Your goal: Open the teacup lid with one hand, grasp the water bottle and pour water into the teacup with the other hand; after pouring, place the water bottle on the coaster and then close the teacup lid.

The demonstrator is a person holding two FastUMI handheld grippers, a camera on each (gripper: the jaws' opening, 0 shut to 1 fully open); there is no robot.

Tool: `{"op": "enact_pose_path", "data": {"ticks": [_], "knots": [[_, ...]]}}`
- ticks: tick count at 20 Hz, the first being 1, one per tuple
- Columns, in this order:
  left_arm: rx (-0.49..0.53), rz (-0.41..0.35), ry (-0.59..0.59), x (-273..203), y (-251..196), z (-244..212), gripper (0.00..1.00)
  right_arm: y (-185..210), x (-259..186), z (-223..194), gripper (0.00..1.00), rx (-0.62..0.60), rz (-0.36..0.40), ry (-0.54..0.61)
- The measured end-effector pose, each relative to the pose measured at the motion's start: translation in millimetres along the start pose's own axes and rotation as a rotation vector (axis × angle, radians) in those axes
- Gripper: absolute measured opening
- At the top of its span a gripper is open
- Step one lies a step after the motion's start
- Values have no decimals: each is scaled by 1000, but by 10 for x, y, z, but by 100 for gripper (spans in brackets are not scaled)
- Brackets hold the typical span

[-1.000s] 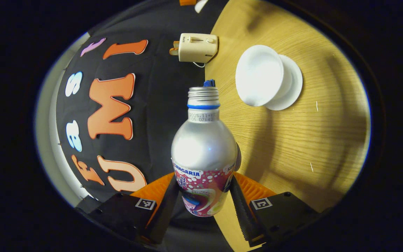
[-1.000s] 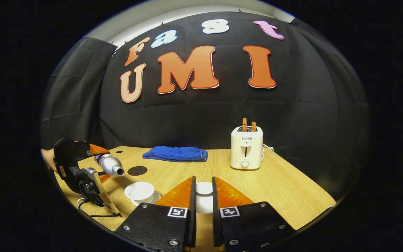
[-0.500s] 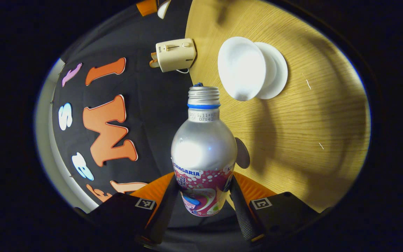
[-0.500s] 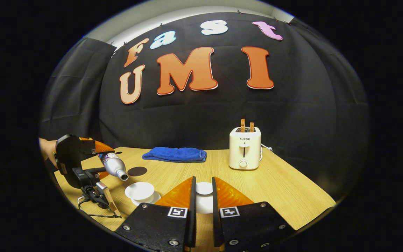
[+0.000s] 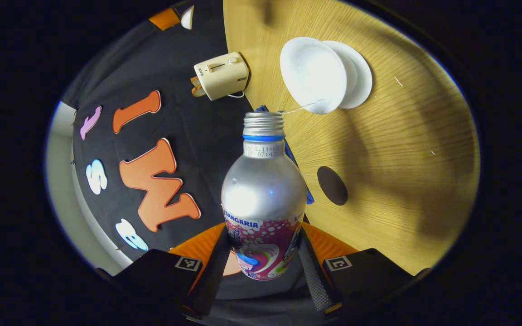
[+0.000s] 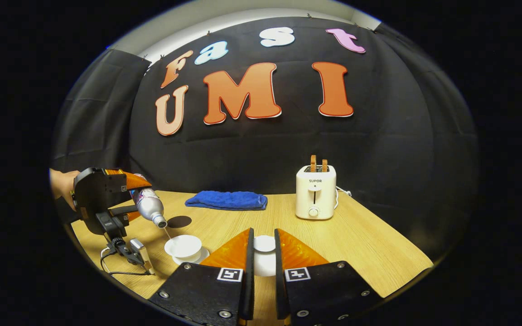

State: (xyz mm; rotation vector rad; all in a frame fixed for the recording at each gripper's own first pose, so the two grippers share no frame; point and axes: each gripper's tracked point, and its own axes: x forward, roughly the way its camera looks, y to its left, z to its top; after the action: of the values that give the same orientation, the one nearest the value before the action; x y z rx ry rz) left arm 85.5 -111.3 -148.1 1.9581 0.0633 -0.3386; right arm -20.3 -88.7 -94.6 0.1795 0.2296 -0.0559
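My left gripper (image 5: 263, 253) is shut on a silver water bottle (image 5: 263, 199) with a pink label, its cap off. The bottle (image 6: 149, 207) is tipped mouth-down over the white teacup (image 6: 183, 246), and a thin stream of water runs from its mouth into the cup (image 5: 313, 74). The cup sits open on a white saucer (image 5: 361, 77). My right gripper (image 6: 263, 253) is shut on the white teacup lid (image 6: 264, 244), held above the table right of the cup. A dark round coaster (image 5: 332, 185) lies on the wooden table (image 6: 369, 253), behind the bottle in the right gripper view.
A cream toaster (image 6: 315, 192) with two slices in it stands at the back right of the table. A folded blue cloth (image 6: 227, 199) lies along the back edge. A hand (image 6: 61, 183) holds the left gripper at the table's left side, with a cable trailing below it.
The left gripper has tilted the bottle further mouth-down and brought it over the cup; water now streams out. The right gripper has kept the lid still.
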Motion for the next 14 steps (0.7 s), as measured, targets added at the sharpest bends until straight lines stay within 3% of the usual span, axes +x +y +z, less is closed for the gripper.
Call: {"op": "enact_pose_path", "data": {"ticks": [14], "knots": [[92, 125, -1, -237, 248, 129, 81, 3, 7, -7, 19, -3, 4, 4]]}}
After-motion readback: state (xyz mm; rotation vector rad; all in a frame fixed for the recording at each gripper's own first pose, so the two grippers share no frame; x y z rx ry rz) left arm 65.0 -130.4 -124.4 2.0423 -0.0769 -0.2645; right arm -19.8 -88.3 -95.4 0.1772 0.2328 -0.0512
